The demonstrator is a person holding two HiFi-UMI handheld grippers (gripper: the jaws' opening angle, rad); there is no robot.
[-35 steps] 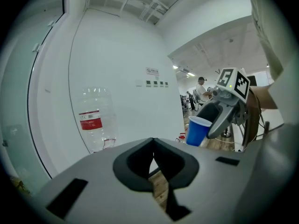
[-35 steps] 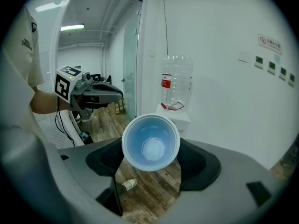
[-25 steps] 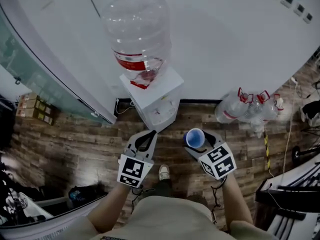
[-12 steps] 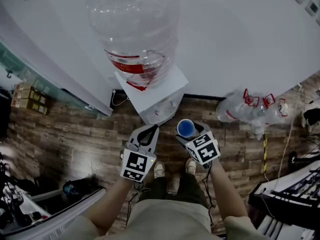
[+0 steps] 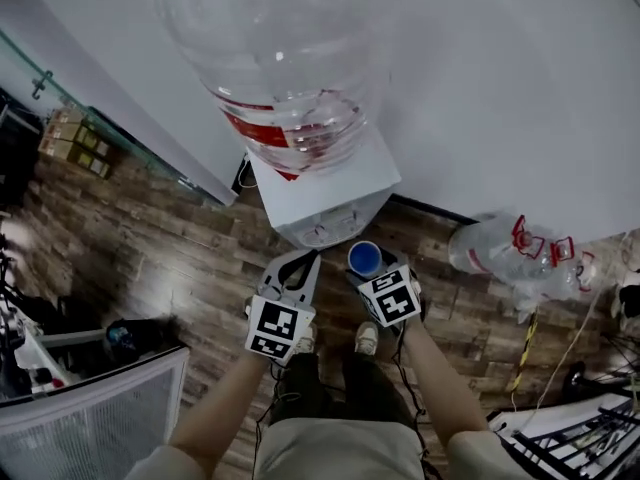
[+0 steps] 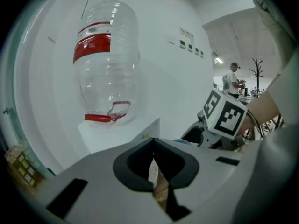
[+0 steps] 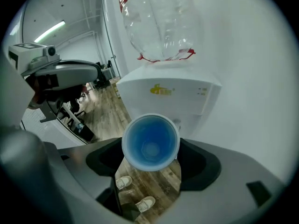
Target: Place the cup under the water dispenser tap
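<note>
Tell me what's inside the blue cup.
The blue cup looks empty: its bare blue bottom shows. Nothing covers the inside; its outer wall below the rim is hidden.

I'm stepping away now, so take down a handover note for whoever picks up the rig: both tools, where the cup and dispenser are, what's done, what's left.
Left tool: shut, empty, beside the right one.
Right tool: shut on the blue cup, held upright, mouth up.
Water dispenser: straight ahead against the wall, bottle on top. The cup is in front of it, not under the tap.
Done: cup gripped and at the dispenser.
Left: set it under the tap, then release.
</note>
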